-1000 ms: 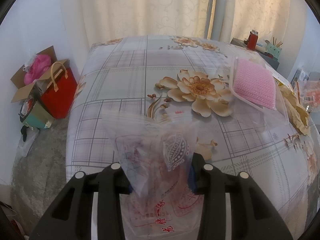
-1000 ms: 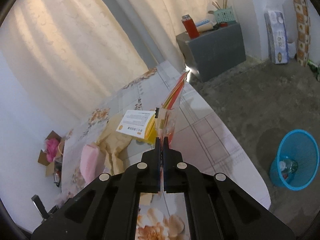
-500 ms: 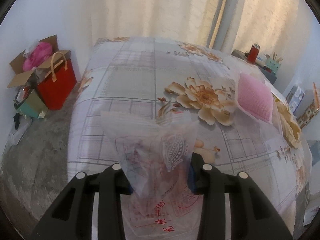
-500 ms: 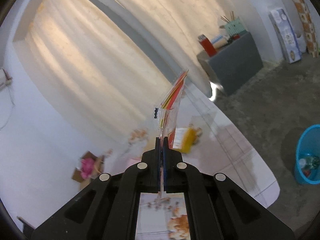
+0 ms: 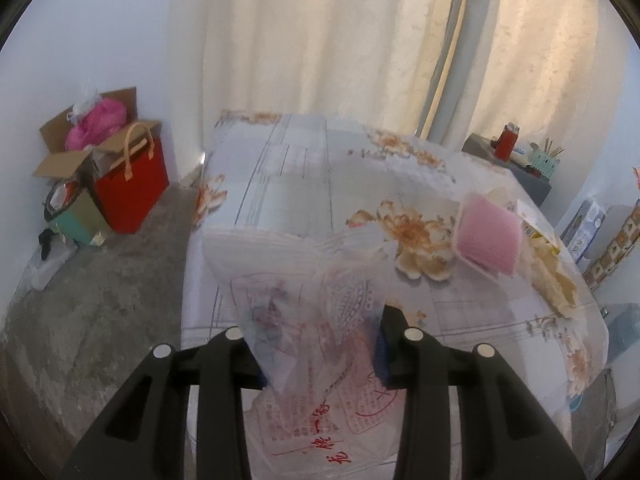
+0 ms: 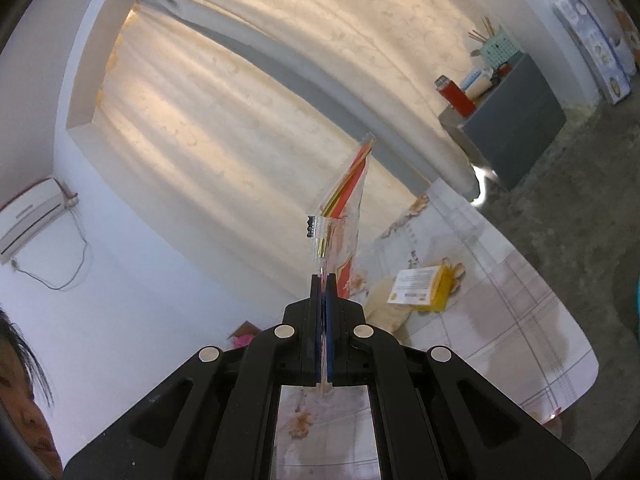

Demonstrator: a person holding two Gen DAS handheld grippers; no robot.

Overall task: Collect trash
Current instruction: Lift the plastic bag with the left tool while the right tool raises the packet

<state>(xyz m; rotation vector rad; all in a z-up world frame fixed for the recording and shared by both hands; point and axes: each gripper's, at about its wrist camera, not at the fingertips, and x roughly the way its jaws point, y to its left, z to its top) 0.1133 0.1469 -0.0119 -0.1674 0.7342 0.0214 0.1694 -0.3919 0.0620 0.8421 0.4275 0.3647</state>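
- Two grippers were in your hands. What did each one have?

- Your left gripper (image 5: 316,344) was squeezed onto a clear plastic bag (image 5: 304,304) with red print on it. The jaws stood partly apart because the bag was bunched up between the pads. The bag stuck up in front of the camera, over the near edge of the table (image 5: 304,184) with the flower cloth.

- What did you see from left to right around it?

- Far left on the floor you had an open cardboard box (image 5: 80,148) with something pink inside, and a red bag (image 5: 132,188) just beside it. Past the plastic bag, to the right, a pink pad in a clear wrapper (image 5: 486,246) lay on the table, with crumpled yellowish paper (image 5: 554,276) next to it.

- And your right hand?

- Your right gripper (image 6: 325,280) was pinched tight on a thin clear wrapper (image 6: 346,216) with red and yellow stripes. The wrapper stood up from the fingertips, held in the air above the table (image 6: 520,320). To its right, a yellow packet (image 6: 424,288) with a white label lay on the cloth. Farther right stood a grey cabinet (image 6: 516,124) with a red bottle (image 6: 456,96) on top.
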